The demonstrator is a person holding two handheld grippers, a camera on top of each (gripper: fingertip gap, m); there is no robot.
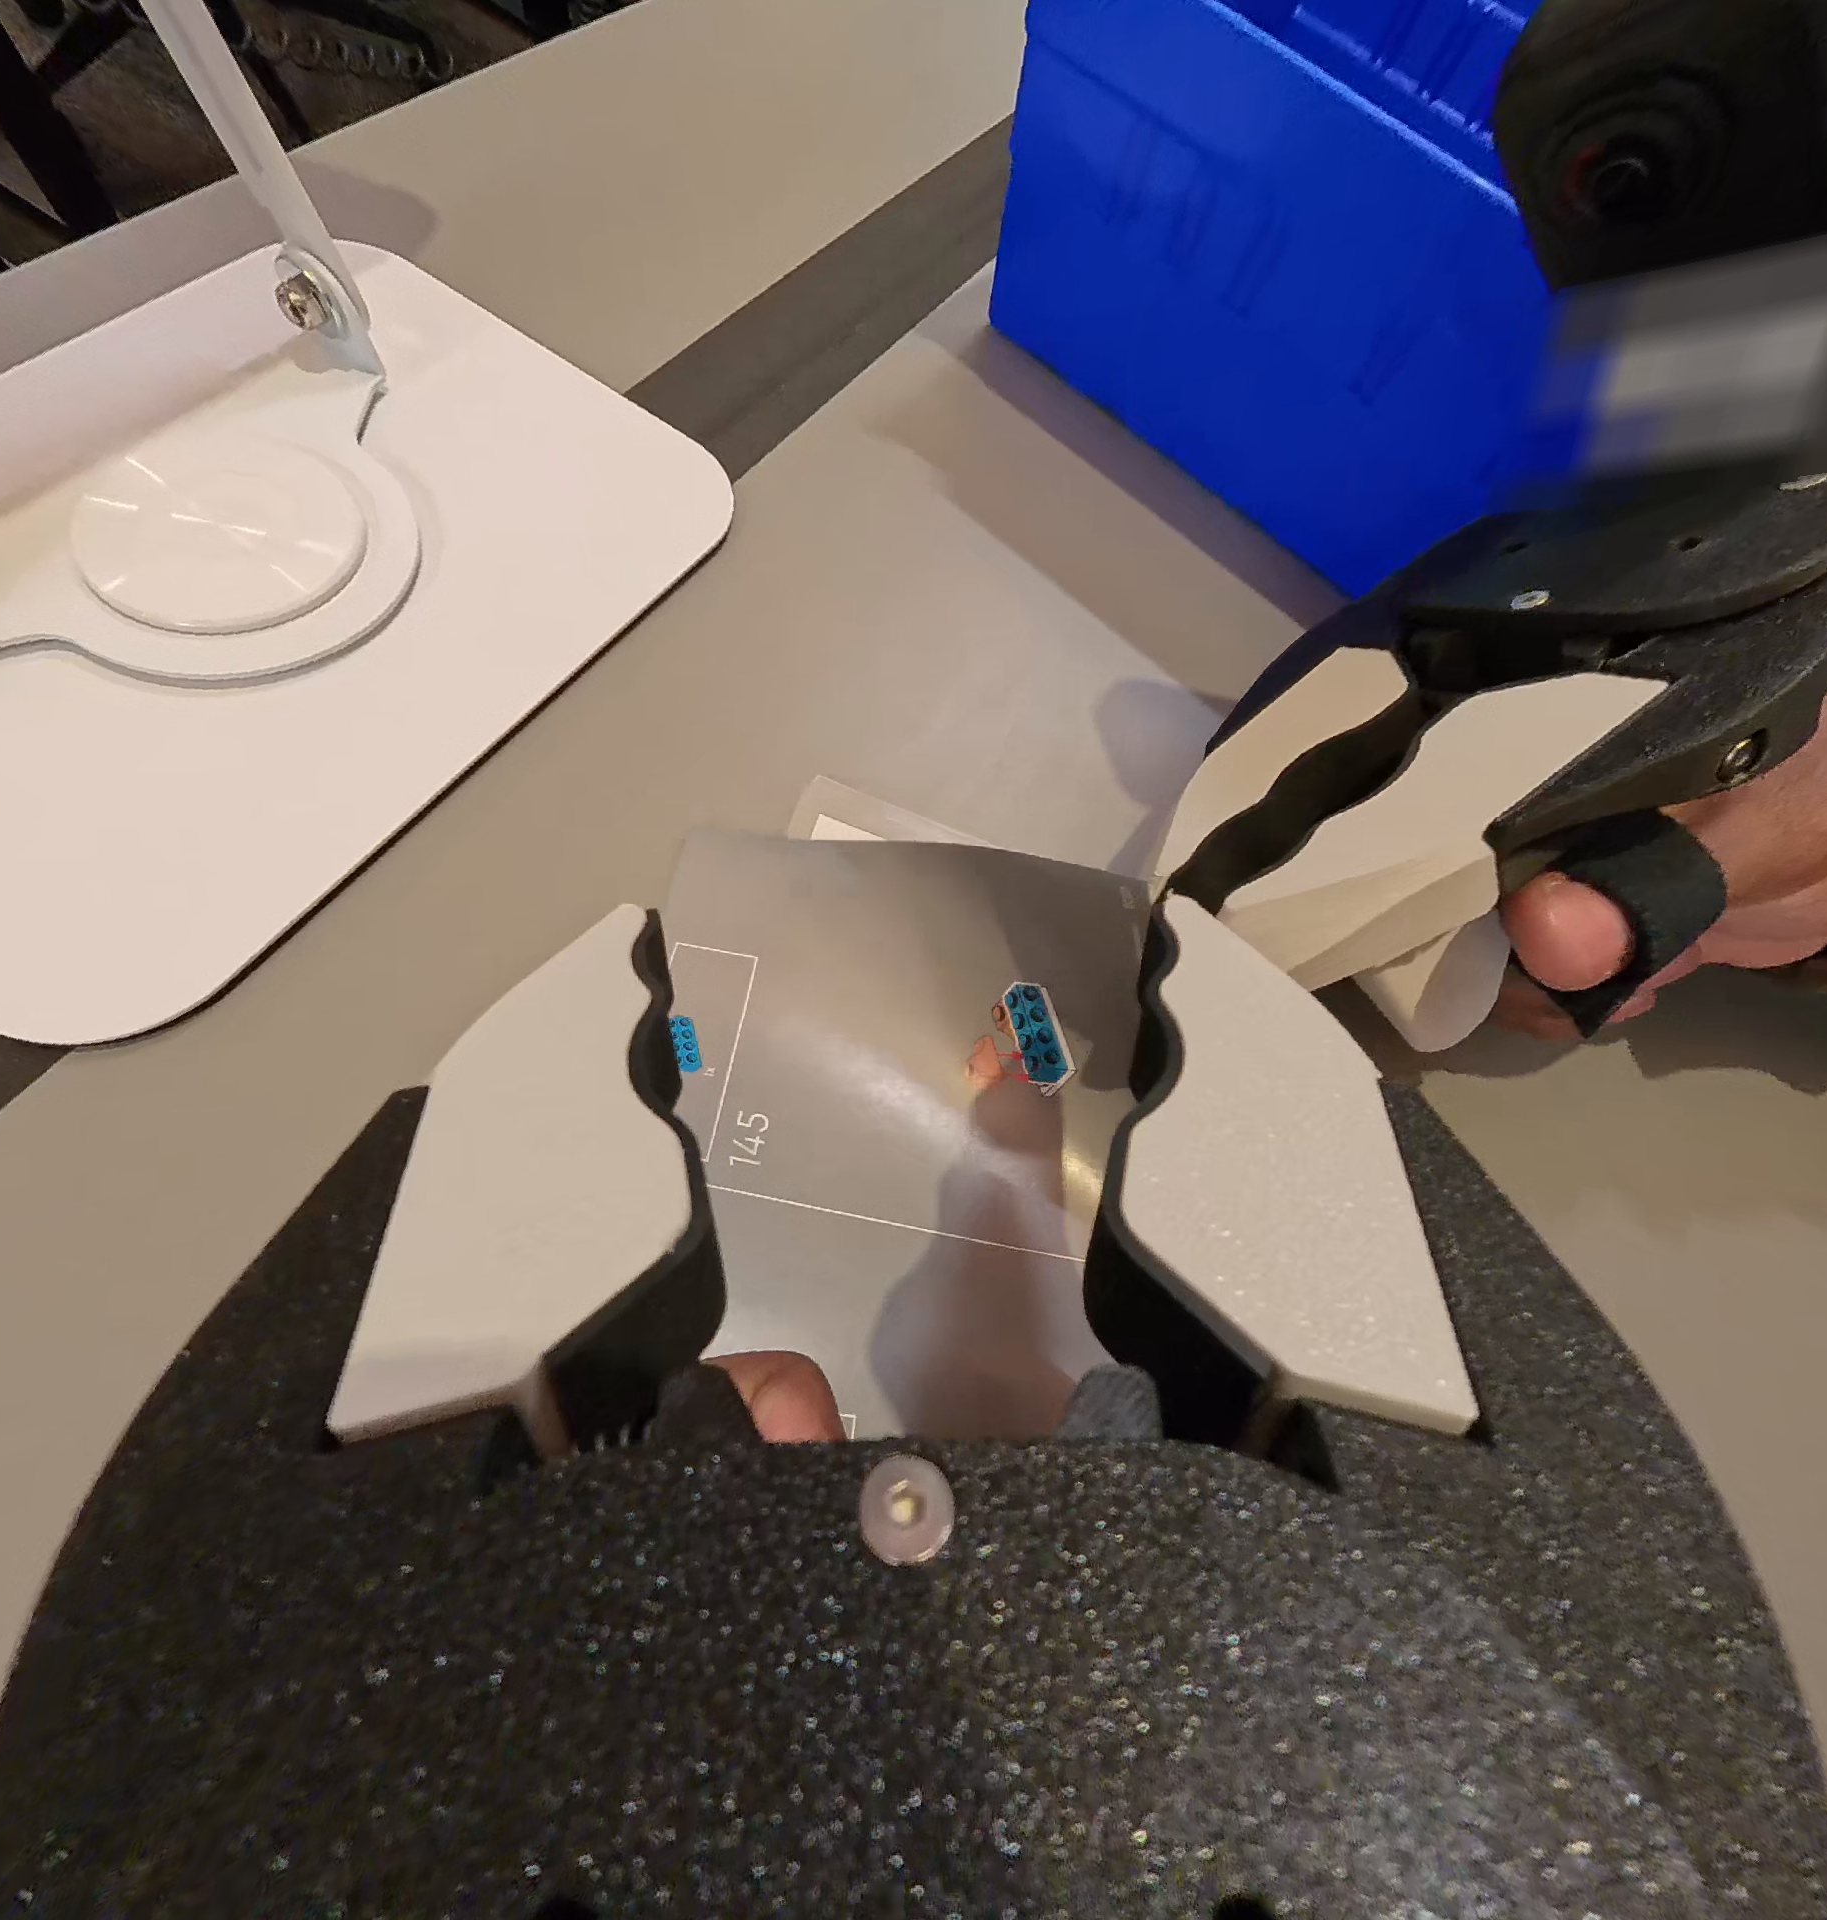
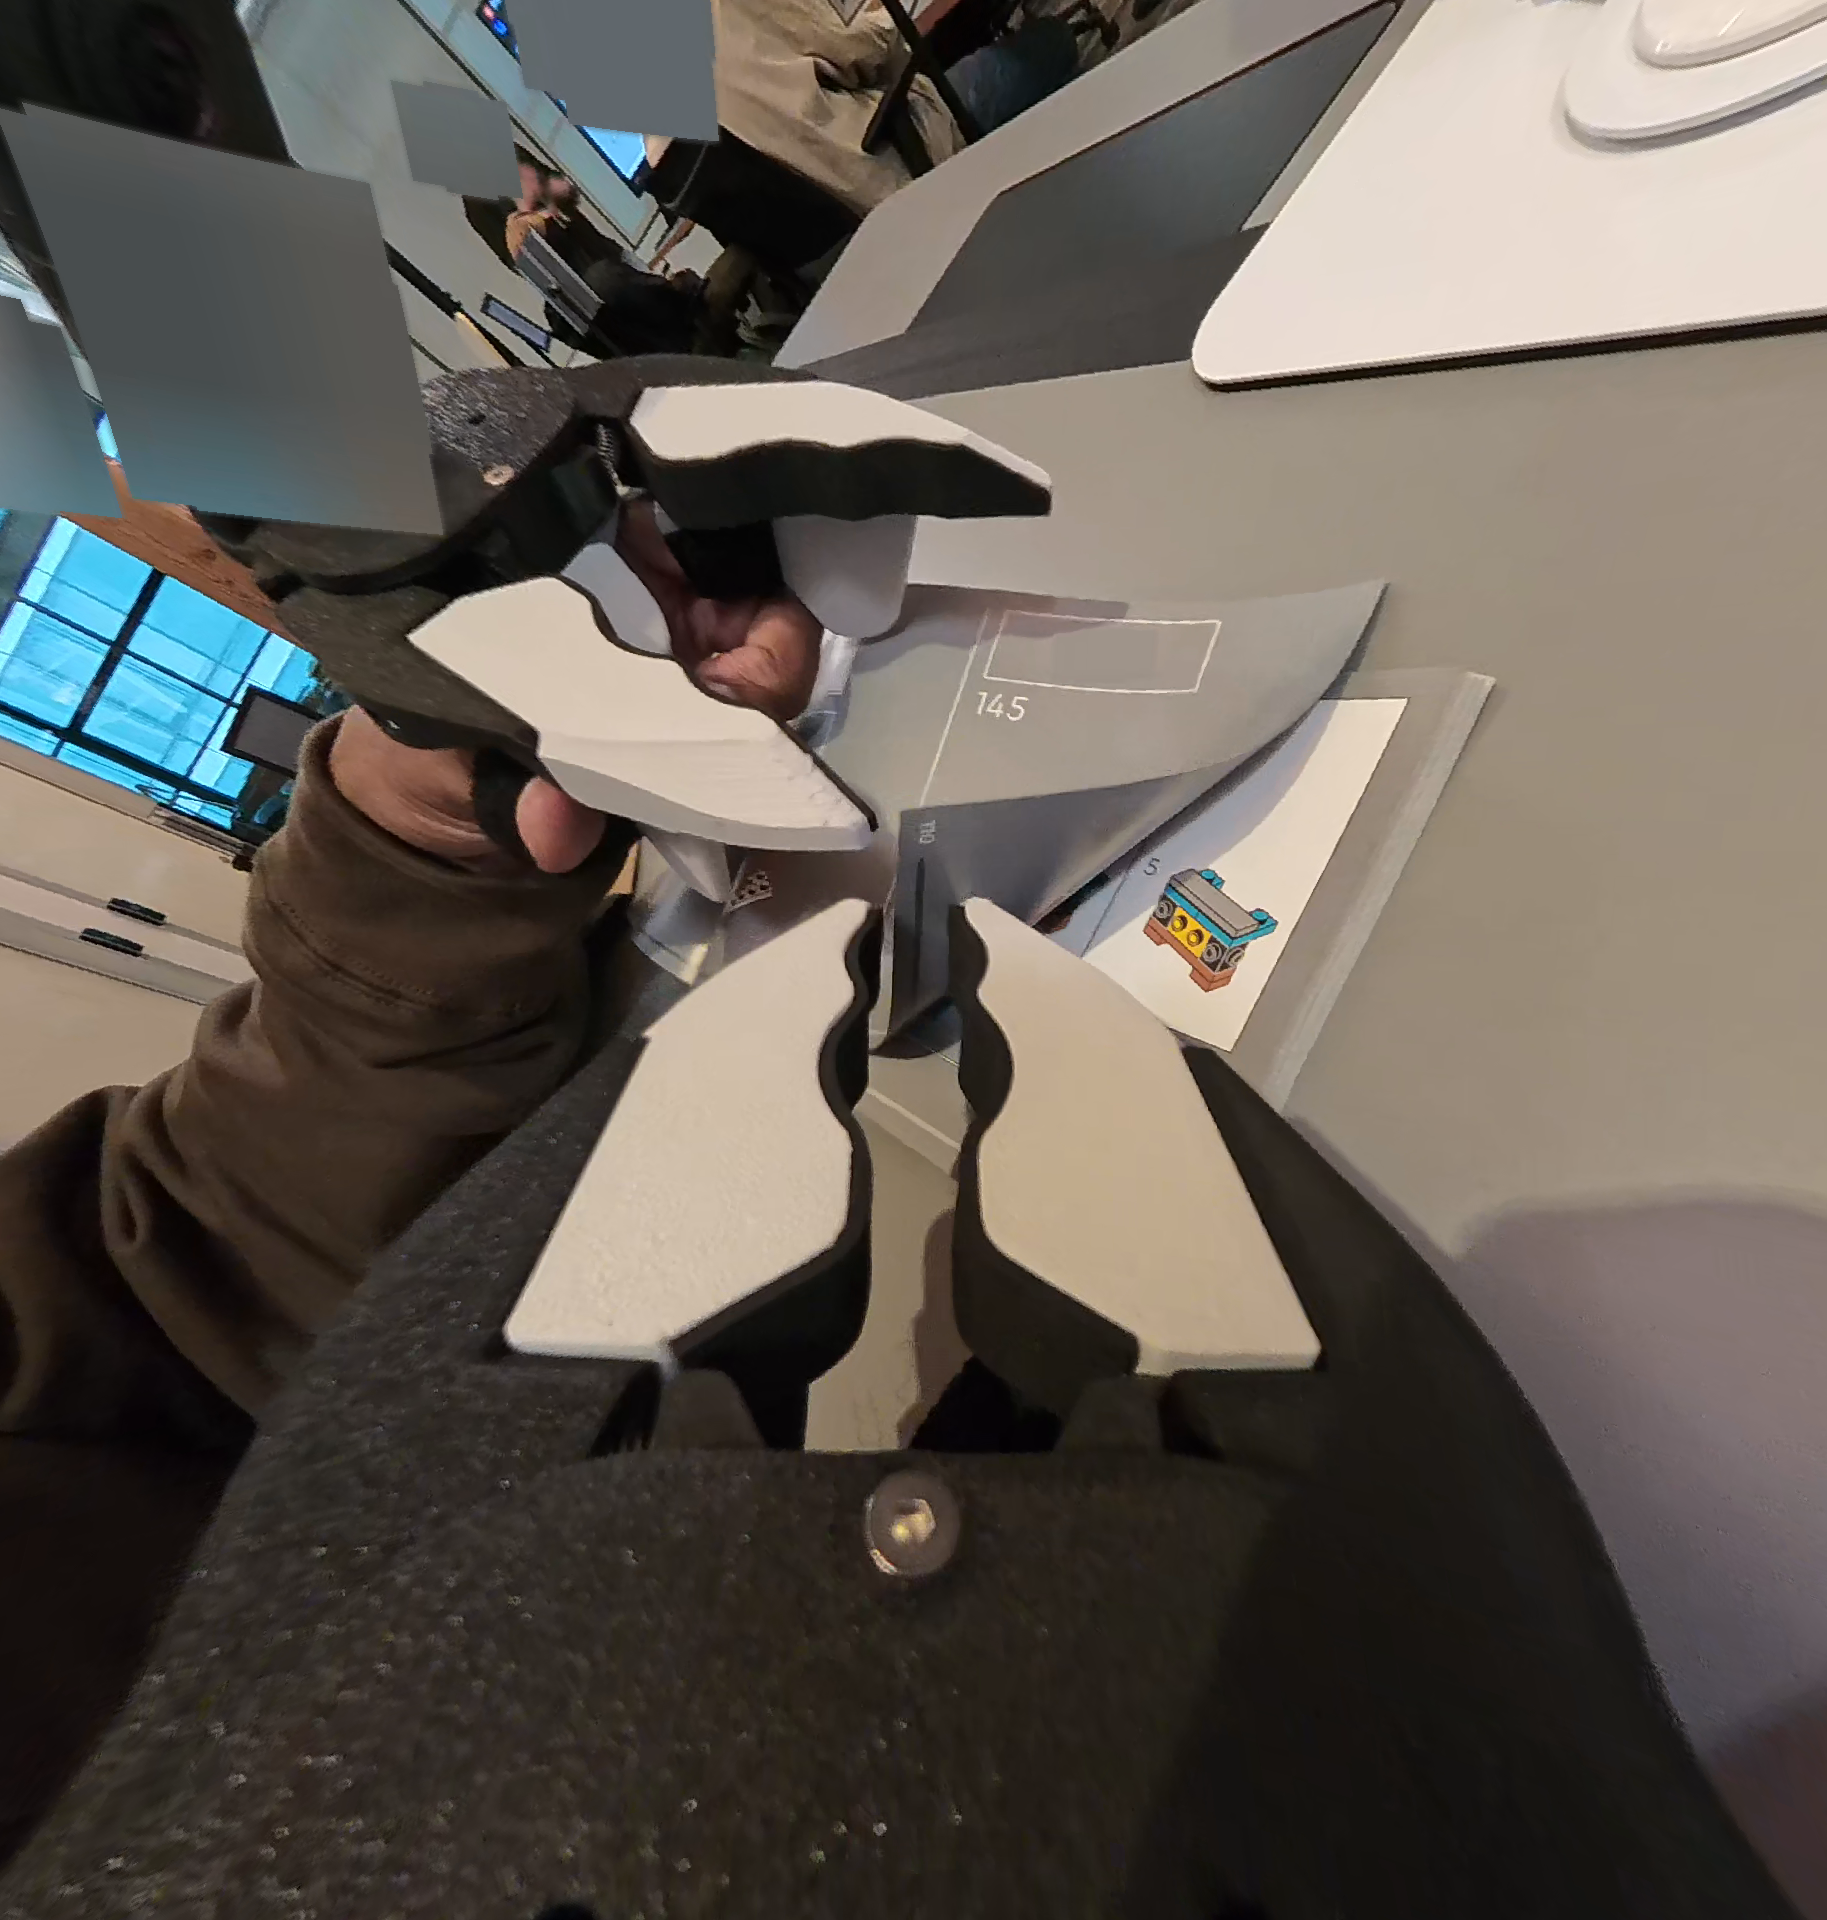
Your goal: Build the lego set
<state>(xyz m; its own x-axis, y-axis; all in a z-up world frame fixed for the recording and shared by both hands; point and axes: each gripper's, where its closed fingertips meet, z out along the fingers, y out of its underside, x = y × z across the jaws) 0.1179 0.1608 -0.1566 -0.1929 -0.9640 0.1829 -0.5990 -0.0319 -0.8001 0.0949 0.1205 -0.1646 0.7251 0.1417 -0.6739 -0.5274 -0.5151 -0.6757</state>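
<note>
Left wrist view: the left gripper [image 1: 898, 997], jaws spread, hovers over one lifted grey page [image 1: 888, 1143] of the instruction booklet [image 1: 836, 826]; one blue bin [image 1: 1252, 312] stands beyond.

Right wrist view: the right gripper [image 2: 914, 925] pinches that page's edge, the booklet lying open on the grey table [image 2: 1615, 727].

Your left claw [image 1: 893, 987] hangs spread over a lifted page [image 1: 888, 1143] of the instruction booklet [image 2: 1335, 831], which lies on the table [image 1: 888, 582]. Your right claw [image 2: 914, 914] pinches that page's edge. Beyond the left claw, a lamp base [image 1: 265, 499] sits left and a bin [image 1: 1252, 312] right.
</note>
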